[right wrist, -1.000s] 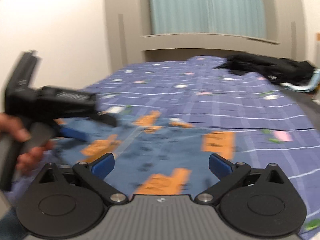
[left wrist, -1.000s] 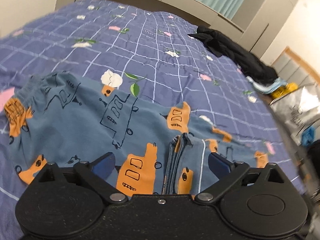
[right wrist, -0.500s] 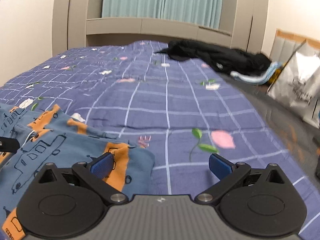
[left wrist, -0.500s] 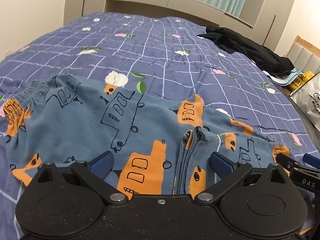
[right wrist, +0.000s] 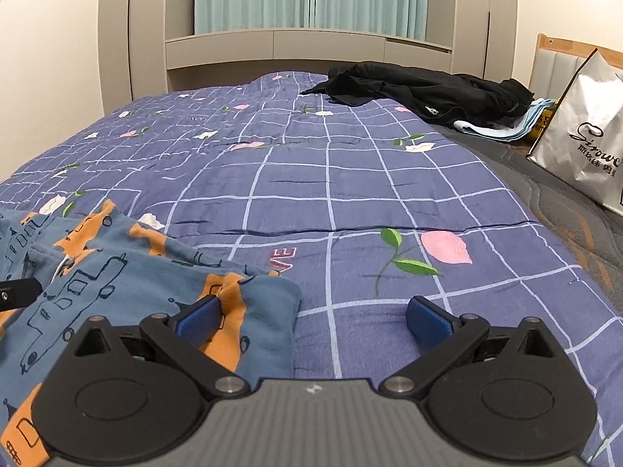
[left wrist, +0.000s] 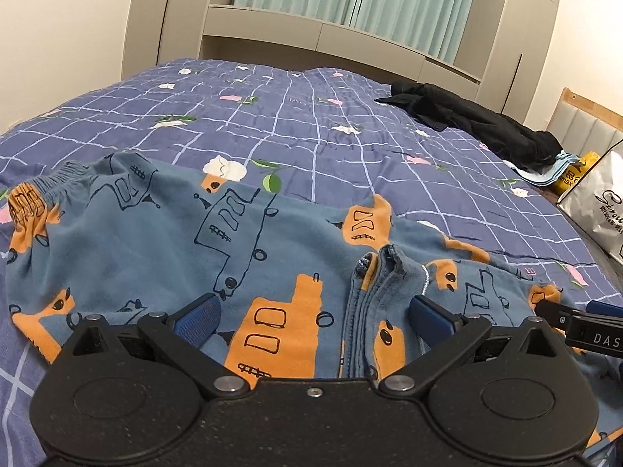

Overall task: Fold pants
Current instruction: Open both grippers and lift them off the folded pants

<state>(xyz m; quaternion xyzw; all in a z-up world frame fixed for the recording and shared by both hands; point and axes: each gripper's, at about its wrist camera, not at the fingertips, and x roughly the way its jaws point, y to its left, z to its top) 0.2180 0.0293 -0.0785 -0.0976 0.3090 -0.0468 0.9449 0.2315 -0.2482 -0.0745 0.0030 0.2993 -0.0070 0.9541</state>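
Pants on bed, spread lengthwise, blue with orange print; elastic waistband at far left in left view, leg ends toward right. Legs apparently already laid one over the other, doubled seam edges showing near middle. Likely step: positioning for the next fold, cuffs toward waistband.

Left gripper: jaws wide, low over mid-section of pants, seam ridge between the fingers; no cloth pinched. Contact with fabric not clear.

Right gripper: jaws wide, holding nothing. Left finger over leg-end corner of pants, right finger over bare quilt. Touching or just above: cannot tell.

Next move, by judgement: drop right jaws onto leg-end edge, close on all layers, carry across toward waistband; left to pin or lift the near edge alongside. Risk: catching top layer only.

Black clothes and bag well apart, far right.
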